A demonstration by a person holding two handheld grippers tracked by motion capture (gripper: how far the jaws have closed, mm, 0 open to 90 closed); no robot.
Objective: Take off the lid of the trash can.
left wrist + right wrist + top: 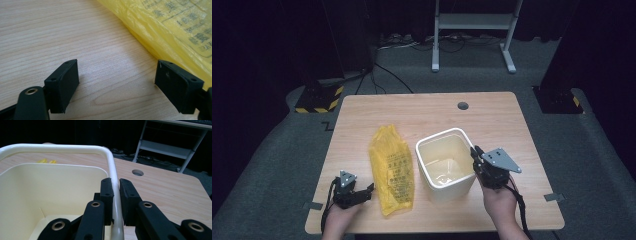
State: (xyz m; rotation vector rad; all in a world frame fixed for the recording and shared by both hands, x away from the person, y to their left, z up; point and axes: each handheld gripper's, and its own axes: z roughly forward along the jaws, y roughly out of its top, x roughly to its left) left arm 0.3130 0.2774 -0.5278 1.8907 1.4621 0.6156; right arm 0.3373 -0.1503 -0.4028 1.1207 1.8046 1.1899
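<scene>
A cream plastic bin stands upright near the middle of the wooden table. My right gripper is shut on its right rim, one jaw inside the wall and one outside; the right gripper view shows the rim pinched between the pads. A flat yellow plastic bag with printed text lies left of the bin. Low over the table at the bag's near left edge, my left gripper is open. In the left gripper view bare wood lies between its jaws and the bag sits beside the right pad.
A round cable hole sits near the table's far edge. Beyond the table stand a white metal frame, floor cables and a base with yellow-black tape. The bin is empty inside.
</scene>
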